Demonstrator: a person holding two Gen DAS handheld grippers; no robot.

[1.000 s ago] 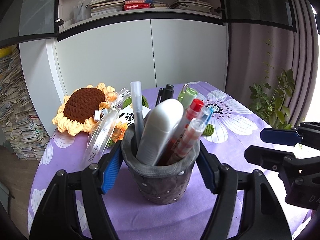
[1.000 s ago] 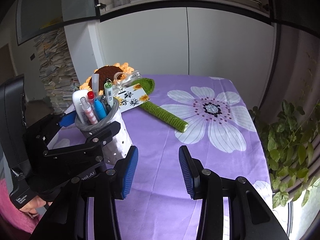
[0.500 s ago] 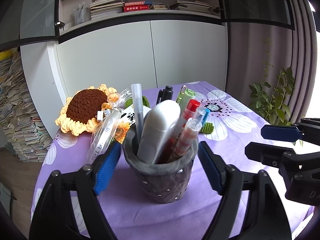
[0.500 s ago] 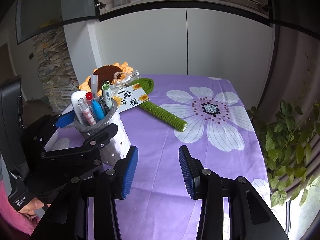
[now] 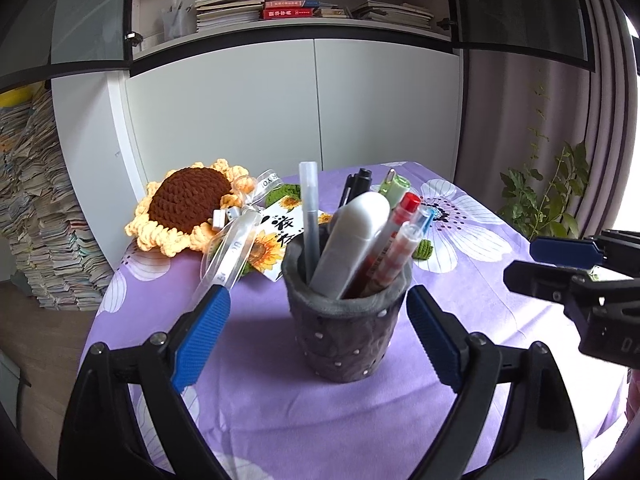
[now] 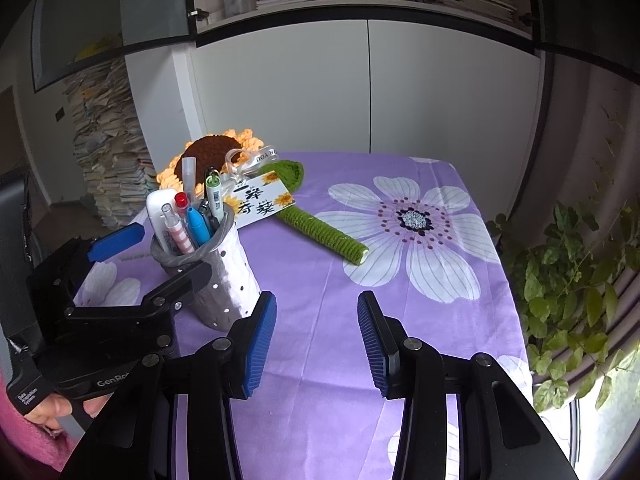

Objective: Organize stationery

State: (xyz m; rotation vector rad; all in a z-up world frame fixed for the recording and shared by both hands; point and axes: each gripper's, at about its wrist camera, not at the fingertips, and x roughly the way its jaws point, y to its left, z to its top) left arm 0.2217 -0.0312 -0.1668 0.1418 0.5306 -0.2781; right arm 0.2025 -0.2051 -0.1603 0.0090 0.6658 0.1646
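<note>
The grey, white-dotted fabric pen pot (image 5: 347,326) stands upright on the purple flower-print table (image 5: 472,312), packed with stationery: a clear-capped pen (image 5: 309,200), a white rounded correction-tape case (image 5: 354,236), red-capped gel pens (image 5: 394,236), a blue pen (image 6: 198,226) and a green-clipped marker (image 6: 213,192). No loose pens show on the cloth, so the gathering looks finished, and the step in hand appears to be letting go of the pot. The left tool (image 5: 316,326) is spread wide, its blue pads (image 5: 200,336) standing clear of the pot on either side and gripping nothing. The right tool (image 6: 316,340) is likewise released, hovering over bare cloth just right of the pot, nothing between its fingers. The next move probably calls for drawing the left tool straight back without brushing the soft rim, which could tip the pot. The crocheted sunflower with green stem (image 6: 320,232) and its card (image 6: 260,204) lie behind the pot.
</note>
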